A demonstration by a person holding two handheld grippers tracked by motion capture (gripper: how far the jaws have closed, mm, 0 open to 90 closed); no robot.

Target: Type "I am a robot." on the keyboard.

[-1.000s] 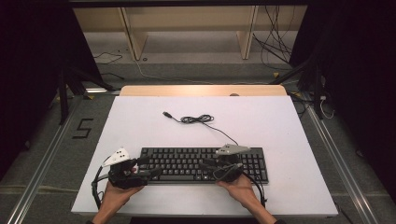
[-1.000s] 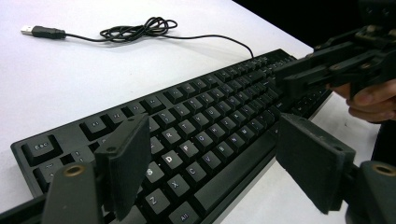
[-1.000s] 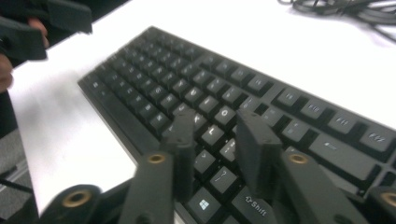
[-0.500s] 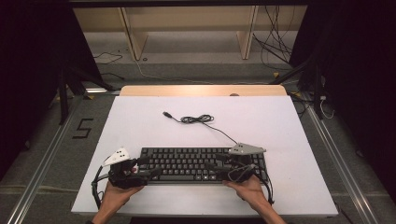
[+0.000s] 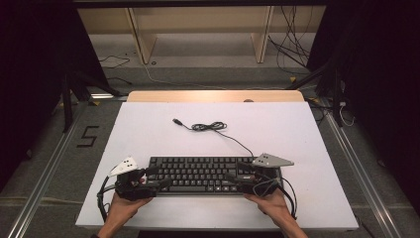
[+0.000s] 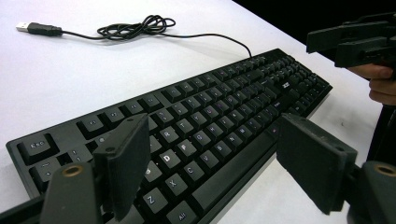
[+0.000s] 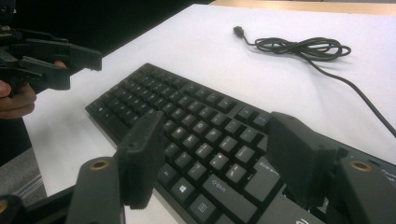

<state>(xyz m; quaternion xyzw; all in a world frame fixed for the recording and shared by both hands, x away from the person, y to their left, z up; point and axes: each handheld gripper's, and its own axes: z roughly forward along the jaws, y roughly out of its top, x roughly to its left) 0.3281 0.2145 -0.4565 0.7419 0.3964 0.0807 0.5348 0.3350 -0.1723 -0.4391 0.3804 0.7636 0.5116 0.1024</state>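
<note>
Right gripper [image 5: 236, 178] jaws just opening, empty | left gripper [image 5: 159, 177] open, empty | keyboard [image 5: 198, 171] ends hidden

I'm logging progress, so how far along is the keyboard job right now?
The keyboard lies flat near the table's front edge. Left gripper and right gripper sit at its two ends, jaws open; the right's have just been opening. The unplugged cable lies loose, untouched.
</note>
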